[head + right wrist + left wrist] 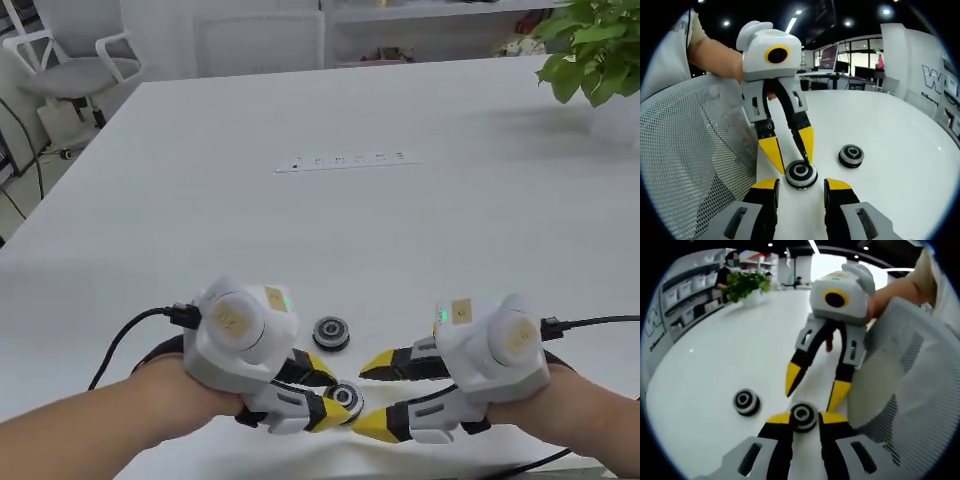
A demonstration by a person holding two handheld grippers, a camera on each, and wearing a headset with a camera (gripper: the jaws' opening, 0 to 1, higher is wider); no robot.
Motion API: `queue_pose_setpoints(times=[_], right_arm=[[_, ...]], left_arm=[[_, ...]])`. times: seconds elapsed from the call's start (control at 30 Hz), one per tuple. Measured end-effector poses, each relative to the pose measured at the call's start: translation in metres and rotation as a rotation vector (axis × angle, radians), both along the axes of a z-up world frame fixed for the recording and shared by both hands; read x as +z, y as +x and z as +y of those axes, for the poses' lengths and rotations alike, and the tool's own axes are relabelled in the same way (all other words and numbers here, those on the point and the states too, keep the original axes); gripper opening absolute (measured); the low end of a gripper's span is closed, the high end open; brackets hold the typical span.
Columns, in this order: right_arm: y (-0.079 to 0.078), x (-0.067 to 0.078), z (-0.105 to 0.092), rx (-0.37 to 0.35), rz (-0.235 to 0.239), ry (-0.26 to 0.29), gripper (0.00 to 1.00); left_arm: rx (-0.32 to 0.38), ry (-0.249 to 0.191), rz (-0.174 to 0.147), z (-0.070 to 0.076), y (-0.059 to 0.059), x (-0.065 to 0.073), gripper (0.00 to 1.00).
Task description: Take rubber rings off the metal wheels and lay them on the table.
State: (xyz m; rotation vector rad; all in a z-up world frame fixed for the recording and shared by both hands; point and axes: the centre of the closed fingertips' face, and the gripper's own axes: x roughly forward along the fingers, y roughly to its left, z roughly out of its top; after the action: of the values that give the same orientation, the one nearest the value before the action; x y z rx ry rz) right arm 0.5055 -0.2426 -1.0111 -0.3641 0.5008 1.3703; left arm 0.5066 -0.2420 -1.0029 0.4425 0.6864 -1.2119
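Observation:
A small metal wheel (347, 397) with a black rubber ring sits between the yellow tips of my left gripper (335, 400), which is shut on it near the table's front edge. In the left gripper view the wheel (803, 416) is pinched by both jaws. My right gripper (361, 396) faces it from the right, open, its tips just short of the wheel (801, 174). A second ringed wheel (331, 332) lies flat on the table just beyond, also seen as the second wheel (851, 155) in the right gripper view.
The white table (320, 220) stretches far ahead, with a flush socket strip (345, 160) at its middle. A potted plant (590, 45) stands at the back right. An office chair (75, 65) is at the far left. A mesh chair back (690, 150) is close behind the grippers.

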Motion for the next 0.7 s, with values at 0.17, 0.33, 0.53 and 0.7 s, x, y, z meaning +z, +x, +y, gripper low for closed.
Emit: queue_pose_setpoints(times=[0.17,0.33,0.53,0.7], right_arm=[[-0.0011,-0.0001,-0.0003,0.000,0.002,0.001,0.33],[-0.0018,-0.0004,0.0007,0.007,0.000,-0.002,0.33],[0.0000,0.0008,0.0034,0.009,0.007,0.008,0.32],[0.0007,-0.0013,0.0039,0.008,0.018,0.008,0.32]], left_arm=[[0.007,0.008,-0.014,0.0011,0.0019,-0.0021,0.18],[0.016,0.008,-0.022,0.0013,0.0029,-0.0027,0.16],[0.022,0.011,-0.037,0.0012,0.0031,-0.0031,0.15],[0.037,0.007,-0.047,0.0011,0.0051,-0.0034,0.14]])
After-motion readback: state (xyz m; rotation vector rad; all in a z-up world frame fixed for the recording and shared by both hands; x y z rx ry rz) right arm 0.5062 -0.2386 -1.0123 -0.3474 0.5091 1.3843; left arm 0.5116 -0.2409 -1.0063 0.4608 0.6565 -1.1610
